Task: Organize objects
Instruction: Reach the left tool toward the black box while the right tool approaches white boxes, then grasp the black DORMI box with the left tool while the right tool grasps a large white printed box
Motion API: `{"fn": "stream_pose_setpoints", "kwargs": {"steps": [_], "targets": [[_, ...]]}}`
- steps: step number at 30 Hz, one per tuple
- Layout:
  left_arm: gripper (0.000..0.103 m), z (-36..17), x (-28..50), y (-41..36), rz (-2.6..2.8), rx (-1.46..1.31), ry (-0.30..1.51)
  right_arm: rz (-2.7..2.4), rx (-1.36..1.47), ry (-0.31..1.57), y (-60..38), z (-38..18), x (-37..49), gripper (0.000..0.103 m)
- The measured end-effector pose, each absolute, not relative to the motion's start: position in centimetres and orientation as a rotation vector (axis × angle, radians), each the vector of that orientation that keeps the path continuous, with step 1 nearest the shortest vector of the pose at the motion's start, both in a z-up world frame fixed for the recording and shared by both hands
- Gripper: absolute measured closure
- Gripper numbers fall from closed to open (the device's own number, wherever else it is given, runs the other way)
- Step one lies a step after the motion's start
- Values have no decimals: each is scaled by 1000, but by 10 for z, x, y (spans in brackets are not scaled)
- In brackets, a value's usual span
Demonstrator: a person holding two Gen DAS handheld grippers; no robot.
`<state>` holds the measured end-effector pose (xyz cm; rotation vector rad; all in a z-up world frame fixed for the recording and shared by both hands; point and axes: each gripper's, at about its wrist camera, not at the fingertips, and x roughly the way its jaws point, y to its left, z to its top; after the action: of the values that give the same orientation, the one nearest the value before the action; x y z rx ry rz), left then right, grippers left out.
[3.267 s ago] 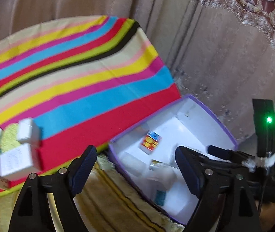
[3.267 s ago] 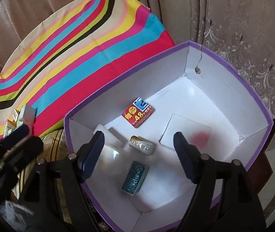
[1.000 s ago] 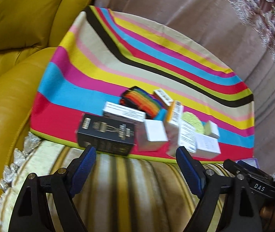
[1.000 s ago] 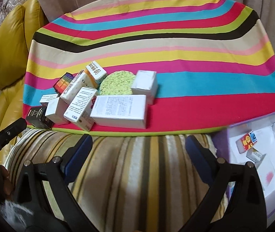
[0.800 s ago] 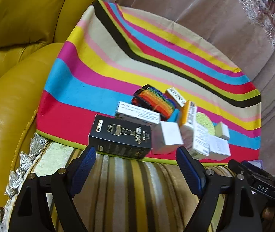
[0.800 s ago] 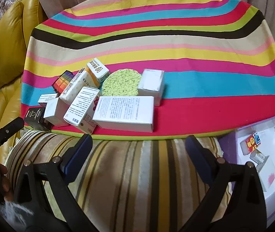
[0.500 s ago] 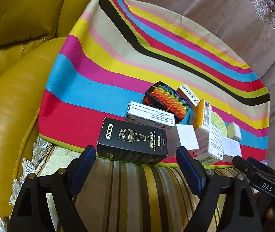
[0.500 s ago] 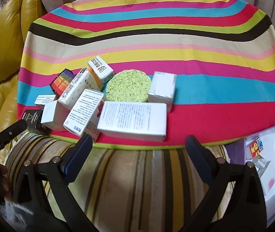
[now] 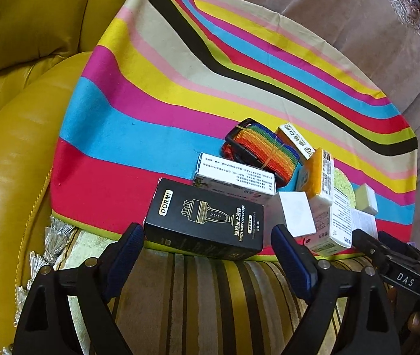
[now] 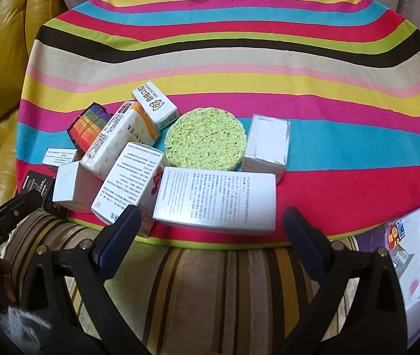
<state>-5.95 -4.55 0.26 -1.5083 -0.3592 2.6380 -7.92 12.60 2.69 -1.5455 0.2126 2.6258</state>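
Since half a second ago, both of my grippers have closed in on the pile, so the boxes loom larger and sit nearer my fingers.

Left view, left to right: yellow leather sofa [image 9: 9,153] at far left; striped cloth [image 9: 156,94] covering the table; my left gripper [image 9: 207,254], fingers spread wide and holding nothing, flanking the black DORMI box [image 9: 207,222], which lies flat at the near edge of the cloth. Just behind it lies a long white printed box [image 9: 236,177], then the rainbow strap roll [image 9: 263,148] farther back. To the right stand a plain white box [image 9: 294,213], an orange-and-white box [image 9: 318,174] and a small white-and-orange box [image 9: 295,139]. My right gripper's body shows at the lower right edge.

Right view, left to right: the left gripper's body at the near left edge; the same DORMI box [image 10: 37,186] partly hidden; the strap roll [image 10: 90,124]; a cluster of white boxes touching one another; the round green sponge [image 10: 204,139] at centre, flat on the cloth; a large white printed box [image 10: 216,198] near the cloth's near edge, between my wide-open, empty right gripper [image 10: 210,230] fingers; a white cube box [image 10: 266,145] just right of the sponge. At far right, off the table, lies the purple-rimmed white bin [image 10: 417,254], holding a few small items.
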Motion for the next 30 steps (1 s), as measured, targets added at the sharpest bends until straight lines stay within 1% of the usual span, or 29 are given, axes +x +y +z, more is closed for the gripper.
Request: {"fn": "stream_pose_setpoints", "kwargs": {"steps": [9, 12, 19, 24, 26, 27, 30], "targets": [[11, 0, -67, -42, 2598, -1516, -303, 2593, -1554, 229, 127, 21, -92, 5], [11, -3, -73, -43, 2570, -1534, -302, 2574, -1571, 234, 126, 17, -96, 5], [11, -11, -82, -38, 2519, -1566, -235, 2533, -1601, 251, 129, 6, -105, 5], [11, -13, -87, -42, 2505, -1572, -233, 2527, -1605, 265, 132, 2, -105, 5], [11, -14, -88, -42, 2505, -1574, -221, 2520, -1617, 277, 134, -2, -105, 9], [11, -14, -88, -41, 2507, -1577, -209, 2516, -1627, 283, 134, -3, -105, 13], [13, -14, -88, -39, 2511, -1576, -198, 2516, -1618, 282, 134, -3, -105, 15]]}}
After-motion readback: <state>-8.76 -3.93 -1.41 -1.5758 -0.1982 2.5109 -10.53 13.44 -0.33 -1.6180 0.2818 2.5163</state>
